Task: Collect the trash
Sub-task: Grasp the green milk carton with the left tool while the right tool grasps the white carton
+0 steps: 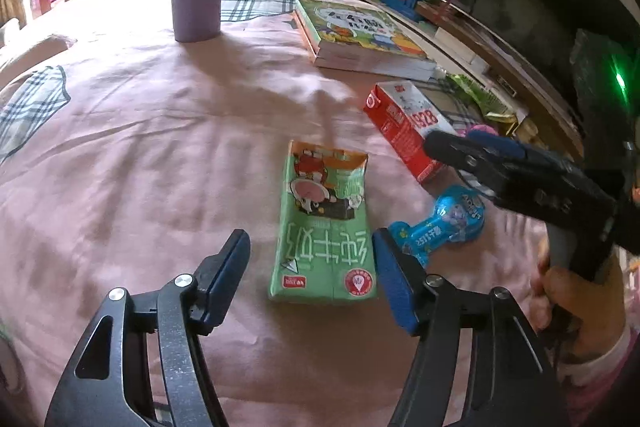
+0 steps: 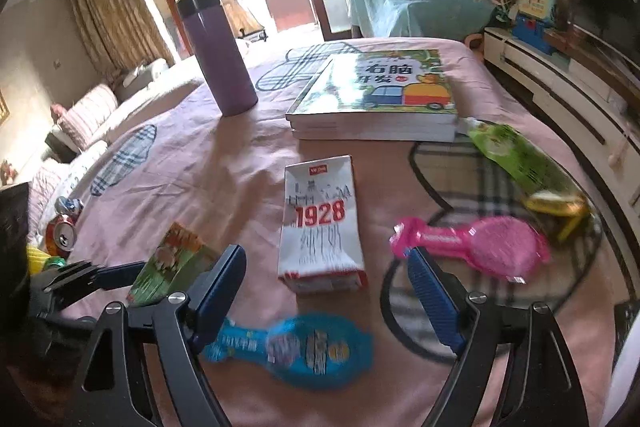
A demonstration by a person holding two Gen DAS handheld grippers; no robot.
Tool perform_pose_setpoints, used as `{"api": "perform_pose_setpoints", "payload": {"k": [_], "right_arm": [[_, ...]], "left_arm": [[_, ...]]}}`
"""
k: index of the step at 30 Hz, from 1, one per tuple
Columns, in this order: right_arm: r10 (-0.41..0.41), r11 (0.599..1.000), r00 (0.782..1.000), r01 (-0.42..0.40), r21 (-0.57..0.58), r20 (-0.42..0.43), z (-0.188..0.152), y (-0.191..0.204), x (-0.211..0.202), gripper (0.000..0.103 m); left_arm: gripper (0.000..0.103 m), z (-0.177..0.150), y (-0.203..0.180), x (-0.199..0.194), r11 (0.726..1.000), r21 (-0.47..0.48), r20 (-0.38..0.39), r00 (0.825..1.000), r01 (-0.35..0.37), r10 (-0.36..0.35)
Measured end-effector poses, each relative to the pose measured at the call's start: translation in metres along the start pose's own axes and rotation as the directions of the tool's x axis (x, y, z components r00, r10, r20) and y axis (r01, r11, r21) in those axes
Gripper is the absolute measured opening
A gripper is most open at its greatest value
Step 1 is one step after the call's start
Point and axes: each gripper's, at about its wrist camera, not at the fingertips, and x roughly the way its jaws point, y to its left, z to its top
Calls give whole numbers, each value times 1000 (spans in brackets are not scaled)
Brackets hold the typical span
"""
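A flattened green milk carton (image 1: 324, 227) lies on the pink bedspread (image 1: 160, 147). My left gripper (image 1: 310, 255) is open, and the carton's near end lies between its fingers with a gap on the left side. A red-and-white "1928" carton (image 2: 320, 223) lies flat, its near end between the fingers of my open right gripper (image 2: 324, 267), which do not press on it. A blue wrapper (image 2: 296, 343) lies under the right gripper. To its right are a pink wrapper (image 2: 472, 243), a green pouch (image 2: 516, 159) and a yellow peel (image 2: 556, 207).
A purple flask (image 2: 220, 55) stands upright at the back, with stacked picture books (image 2: 380, 99) beside it. A crushed can (image 2: 62, 231) lies at the left edge near a dark container (image 2: 14, 227). A low cabinet (image 2: 560, 95) with toys runs along the right.
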Motion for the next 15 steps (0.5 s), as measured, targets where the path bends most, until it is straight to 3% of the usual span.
{"api": "perform_pose_setpoints", "payload": {"k": [5, 6, 7, 8, 9, 15], "right_arm": [[-25, 999, 999, 24, -25, -45, 6, 2, 22, 78], [-28, 999, 998, 27, -23, -53, 6, 2, 25, 70], [-32, 999, 998, 31, -22, -59, 6, 2, 28, 55], [-30, 999, 998, 29, -20, -64, 6, 1, 28, 50], [-24, 1000, 998, 23, -14, -67, 4, 1, 28, 50], [13, 1000, 1000, -13, 3, -18, -9, 4, -2, 49]], "left_arm": [[64, -5, -6, 9, 999, 16, -5, 999, -39, 40], [64, -5, -6, 10, 999, 14, -1, 999, -44, 44], [63, -5, -5, 10, 999, 11, 4, 999, -44, 44], [55, -5, -5, 10, 999, 9, 8, 999, -44, 44], [50, -5, -5, 10, 999, 7, 9, 999, -43, 43], [50, -6, -6, 8, 999, 10, 20, 999, -40, 40]]}}
